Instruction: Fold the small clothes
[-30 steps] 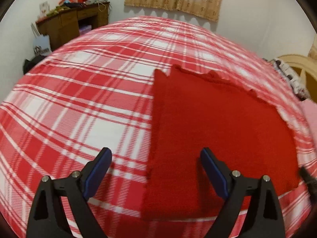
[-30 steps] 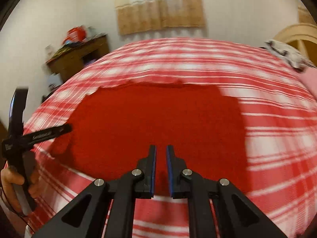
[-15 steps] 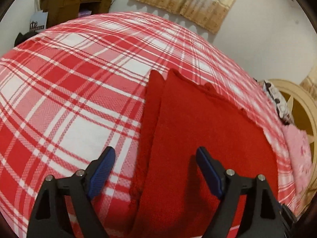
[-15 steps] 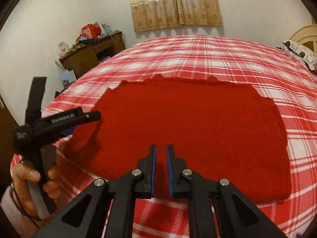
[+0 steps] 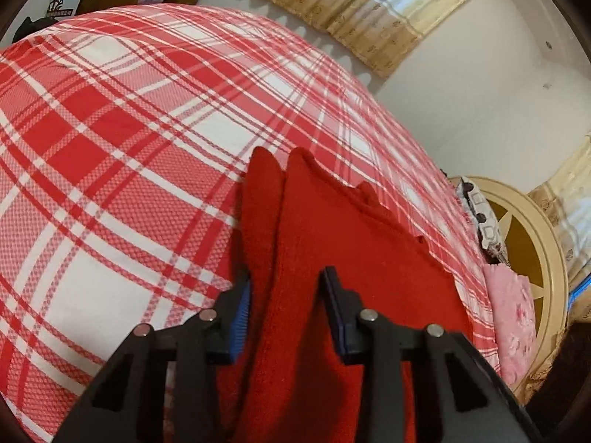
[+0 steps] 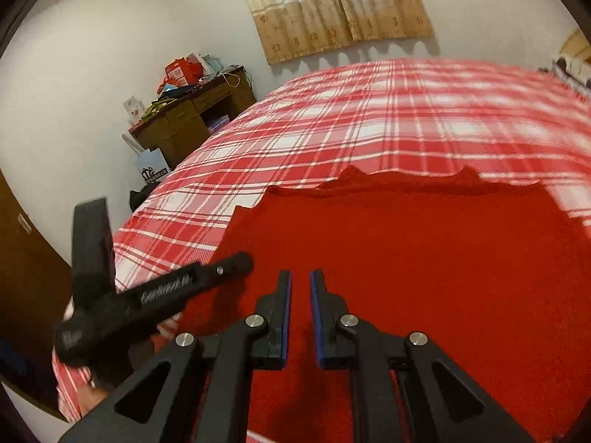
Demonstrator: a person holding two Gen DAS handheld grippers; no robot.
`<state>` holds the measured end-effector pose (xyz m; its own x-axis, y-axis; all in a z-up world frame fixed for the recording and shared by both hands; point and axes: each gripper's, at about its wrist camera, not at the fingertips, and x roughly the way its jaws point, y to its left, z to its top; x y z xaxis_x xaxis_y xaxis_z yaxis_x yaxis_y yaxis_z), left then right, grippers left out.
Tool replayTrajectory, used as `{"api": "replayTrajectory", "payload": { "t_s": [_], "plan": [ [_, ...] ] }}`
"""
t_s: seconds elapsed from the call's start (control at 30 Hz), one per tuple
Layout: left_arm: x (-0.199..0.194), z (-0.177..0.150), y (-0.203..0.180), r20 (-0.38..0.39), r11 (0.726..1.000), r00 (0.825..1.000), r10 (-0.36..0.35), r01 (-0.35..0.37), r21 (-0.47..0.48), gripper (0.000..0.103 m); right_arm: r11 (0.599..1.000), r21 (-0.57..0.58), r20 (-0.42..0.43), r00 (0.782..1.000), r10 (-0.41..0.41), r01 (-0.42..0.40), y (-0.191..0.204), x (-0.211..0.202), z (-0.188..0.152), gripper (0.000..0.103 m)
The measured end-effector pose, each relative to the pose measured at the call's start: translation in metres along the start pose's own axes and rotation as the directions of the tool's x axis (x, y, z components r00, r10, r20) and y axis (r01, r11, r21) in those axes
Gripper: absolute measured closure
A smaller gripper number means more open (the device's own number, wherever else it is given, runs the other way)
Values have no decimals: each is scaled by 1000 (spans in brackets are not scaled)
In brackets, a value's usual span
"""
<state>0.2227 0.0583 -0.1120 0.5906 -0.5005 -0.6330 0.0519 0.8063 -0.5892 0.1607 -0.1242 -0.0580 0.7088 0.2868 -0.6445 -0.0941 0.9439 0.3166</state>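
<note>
The red knitted garment [image 6: 424,258] lies spread on the bed with the red-and-white plaid cover [image 5: 110,147], directly ahead of and under both tools. By the look of it the folding is at an early stage: the cloth lies mostly flat, with its left edge gathered into a raised double ridge.

The left hand-held gripper [image 5: 284,310] straddles that ridge. Its jaws have just been closing, and the fold of red knit stands between them; the left blue pad [image 5: 242,317] touches the cloth, while the right pad seems to rest against it without a clear pinch, so I judge the grip not yet made. The right hand-held gripper [image 6: 300,317] hovers over the near edge of the garment with its jaws almost together and nothing between them.

What is left, I judge, is to finish the grip, carry that side across, then fold again.

Far ahead of the tools are a cluttered brown wooden desk [image 6: 192,118], beige patterned curtains [image 6: 332,11], and to the right a pink floral pillow [image 5: 513,317] by a cream headboard [image 5: 532,243]. Nothing lies on the garment.
</note>
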Motion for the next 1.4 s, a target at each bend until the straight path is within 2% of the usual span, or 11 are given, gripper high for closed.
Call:
{"api": "replayTrajectory", "payload": {
  "t_s": [0.23,0.4,0.5,0.7,0.73,0.87,0.97,1.13,1.27,1.33,1.4],
  "plan": [
    [3,3,6,3,1000,1000,-6,6,-23,57,999,37,-108,994,30,-27,5,52,-12,93],
    [3,3,-5,27,999,1000,0,-1,32,77,998,44,-94,994,48,-44,2,51,-14,93],
    [-2,4,-19,59,997,998,-7,3,77,80,995,71,-101,992,79,-72,-3,45,-13,93],
    [-4,0,-53,100,978,995,-19,-2,208,83,977,186,8,995,103,-103,-38,6,-15,93],
    [0,-4,-59,93,971,995,-22,-1,239,83,975,195,15,994,109,-110,-43,3,-15,88],
    [14,-17,-72,87,952,996,6,-32,305,84,945,271,56,983,177,-185,-66,-5,-7,44],
    [17,-20,-74,96,948,995,15,-44,316,84,931,283,62,973,221,-230,-67,-3,6,43],
    [17,-22,-76,105,939,994,26,-60,339,84,926,246,-66,949,309,-285,-43,30,21,43],
    [18,-25,-77,107,932,994,32,-68,356,84,936,216,-172,933,315,-277,-27,56,23,43],
    [18,-24,-76,104,932,994,32,-67,356,84,952,163,-196,937,289,-259,-17,60,23,43],
    [19,-24,-77,101,928,994,42,-77,366,84,967,122,-209,947,246,-224,-10,62,23,58]
  ]
}}
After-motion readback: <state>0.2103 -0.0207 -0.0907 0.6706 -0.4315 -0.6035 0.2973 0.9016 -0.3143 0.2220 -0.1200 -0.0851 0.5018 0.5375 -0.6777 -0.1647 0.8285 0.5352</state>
